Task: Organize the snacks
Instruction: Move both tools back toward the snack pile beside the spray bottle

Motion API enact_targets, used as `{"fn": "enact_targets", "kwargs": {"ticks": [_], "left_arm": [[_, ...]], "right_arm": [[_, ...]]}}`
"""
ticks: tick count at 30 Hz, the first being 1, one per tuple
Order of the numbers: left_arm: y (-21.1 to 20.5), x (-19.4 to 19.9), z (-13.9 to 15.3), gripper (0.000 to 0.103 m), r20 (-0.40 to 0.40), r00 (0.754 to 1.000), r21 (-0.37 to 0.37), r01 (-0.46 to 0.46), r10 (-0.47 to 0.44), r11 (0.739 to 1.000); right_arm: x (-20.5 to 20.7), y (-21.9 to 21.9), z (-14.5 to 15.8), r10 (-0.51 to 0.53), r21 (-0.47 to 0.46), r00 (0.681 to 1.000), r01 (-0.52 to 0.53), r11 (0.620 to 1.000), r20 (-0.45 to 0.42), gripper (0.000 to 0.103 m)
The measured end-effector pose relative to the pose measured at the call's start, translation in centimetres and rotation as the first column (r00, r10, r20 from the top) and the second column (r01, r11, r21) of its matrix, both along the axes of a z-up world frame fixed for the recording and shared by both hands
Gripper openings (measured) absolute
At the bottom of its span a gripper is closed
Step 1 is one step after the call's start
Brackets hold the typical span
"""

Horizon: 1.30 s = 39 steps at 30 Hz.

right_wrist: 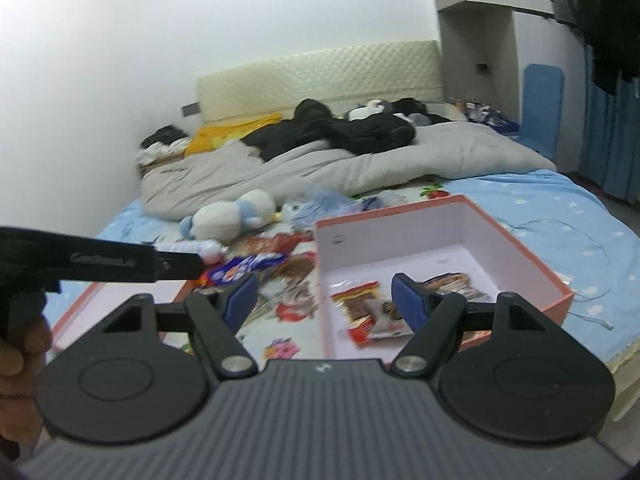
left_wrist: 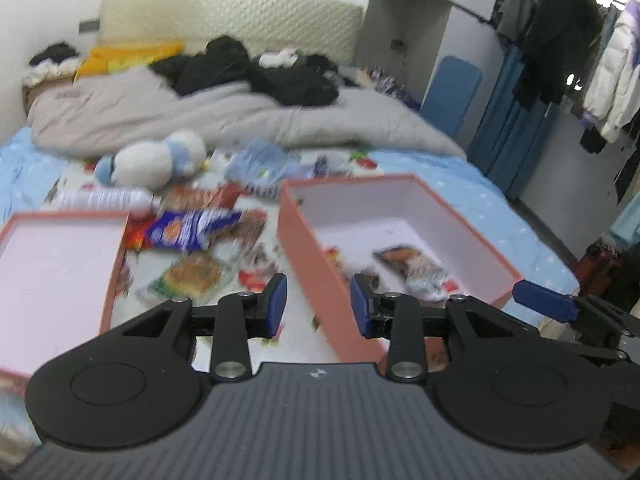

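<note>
A pink open box [left_wrist: 304, 248] [right_wrist: 532, 240] sits on the bed with two snack packets inside: a red one [right_wrist: 360, 304] and a brown one [left_wrist: 416, 264] [right_wrist: 448, 282]. Its lid [left_wrist: 116, 264] [right_wrist: 76, 312] lies open side up to the left. Loose snacks lie between them: a blue-purple packet [left_wrist: 192, 230] [right_wrist: 244, 268], a green-orange packet [left_wrist: 192, 278] and several red ones [left_wrist: 200, 198]. My left gripper [left_wrist: 319, 306] is open and empty above the box's near left wall. My right gripper [right_wrist: 324, 300] is open and empty over the box's near edge.
A white and blue plush toy [left_wrist: 156, 162] [right_wrist: 232, 216], a plastic bottle [left_wrist: 104, 199] and blue wrappers [left_wrist: 260, 164] lie beyond the snacks. A grey duvet [left_wrist: 240, 116] with black clothes covers the far bed. Hanging coats [left_wrist: 560, 32] are on the right.
</note>
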<state>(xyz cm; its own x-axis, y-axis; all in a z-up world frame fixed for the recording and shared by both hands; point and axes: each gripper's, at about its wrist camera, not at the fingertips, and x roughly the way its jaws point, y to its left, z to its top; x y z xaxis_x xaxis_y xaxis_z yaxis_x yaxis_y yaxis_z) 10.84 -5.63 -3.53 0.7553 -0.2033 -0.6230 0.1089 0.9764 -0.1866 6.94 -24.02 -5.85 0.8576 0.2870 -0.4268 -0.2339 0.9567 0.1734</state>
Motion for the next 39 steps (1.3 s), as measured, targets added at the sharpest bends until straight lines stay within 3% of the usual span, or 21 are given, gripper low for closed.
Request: {"fn": "enact_targets", "kwargs": {"ticks": [4, 15, 25, 30, 39], "left_arm": [[1.2, -0.9, -1.6, 0.040, -0.041, 0.998, 0.046, -0.035, 0.037, 0.998], [4.4, -2.9, -4.1, 0.040, -0.079, 0.993, 0.050, -0.086, 0.090, 0.995], [6.7, -2.3, -6.3, 0.040, -0.110, 0.990, 0.030, -0.088, 0.091, 0.996], [8.7, -1.8, -7.6, 0.046, -0.129, 0.985, 0.012, -0.115, 0.116, 0.993], [11.7, 1.5, -8.8, 0.051, -0.133, 0.985, -0.019, -0.118, 0.114, 0.993]], "right_arm": [[-1.2, 1.5, -1.0, 0.048, -0.002, 0.999, -0.048, 0.999, -0.009, 0.075], [-3.2, 5.1, -4.9, 0.149, -0.044, 0.988, -0.152, 0.987, -0.047, 0.075], [-3.0, 7.7, -6.5, 0.170, -0.052, 0.985, -0.172, 0.984, -0.040, 0.075], [-2.7, 9.6, -7.4, 0.194, -0.056, 0.980, -0.197, 0.979, -0.046, 0.075], [-1.0, 12.2, -8.7, 0.193, -0.079, 0.981, -0.194, 0.978, -0.014, 0.075]]}}
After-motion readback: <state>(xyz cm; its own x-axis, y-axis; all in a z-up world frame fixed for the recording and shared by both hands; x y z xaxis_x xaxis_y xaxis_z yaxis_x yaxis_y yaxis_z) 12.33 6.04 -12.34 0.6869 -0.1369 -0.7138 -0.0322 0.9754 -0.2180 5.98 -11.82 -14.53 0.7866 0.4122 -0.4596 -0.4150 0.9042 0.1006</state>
